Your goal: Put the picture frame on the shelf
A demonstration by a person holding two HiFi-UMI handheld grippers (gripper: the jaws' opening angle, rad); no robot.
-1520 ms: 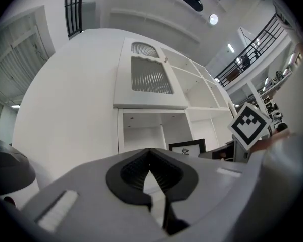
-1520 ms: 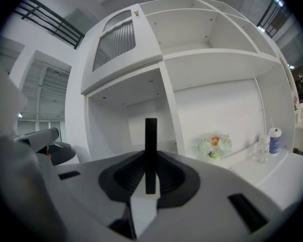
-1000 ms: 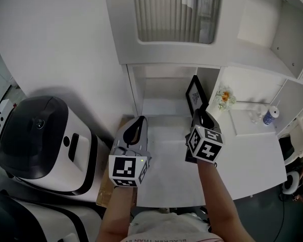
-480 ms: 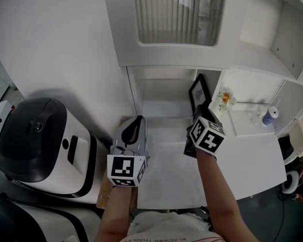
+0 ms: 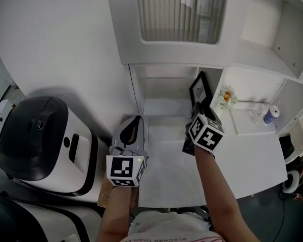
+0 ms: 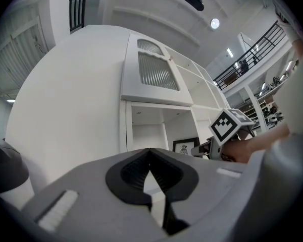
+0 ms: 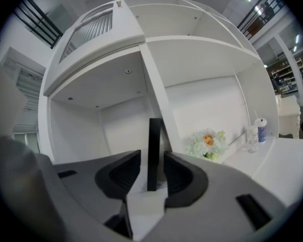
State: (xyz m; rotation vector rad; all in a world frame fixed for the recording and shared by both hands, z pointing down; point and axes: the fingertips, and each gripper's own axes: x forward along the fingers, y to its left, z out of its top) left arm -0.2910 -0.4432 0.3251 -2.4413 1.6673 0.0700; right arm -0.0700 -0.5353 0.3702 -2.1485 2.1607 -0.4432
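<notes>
Slim black rectangular picture frame (image 5: 198,88) upright on the floor of the lower open compartment of the tall white shelf unit (image 5: 134,84), at that compartment's right side, near the white dividing panel (image 7: 159,100). Seen edge-on in the right gripper view, standing between the two dark ribbed pads (image 7: 122,173) of the grey right gripper (image 5: 196,111). Jaws opening around it, a narrow gap showing on either side, neither pad pressing on the black edge. Shows a small dark drawing on white in the left gripper view.

Grey left gripper (image 5: 133,129) held lower and further left, over the left edge of the white desktop (image 5: 166,170), well apart from the frame. Jaws together at the tips, nothing between them.

In the neighbouring compartment to the right, a small bunch of white and orange flowers (image 5: 223,98), a clear glass (image 5: 253,116) and a little white bottle with a blue label (image 5: 268,116). Above the frame's compartment, a cabinet door of ribbed frosted glass (image 5: 179,9). Left of the desk, a rounded black-and-white machine (image 5: 38,135) against the plain white wall (image 5: 50,34).
</notes>
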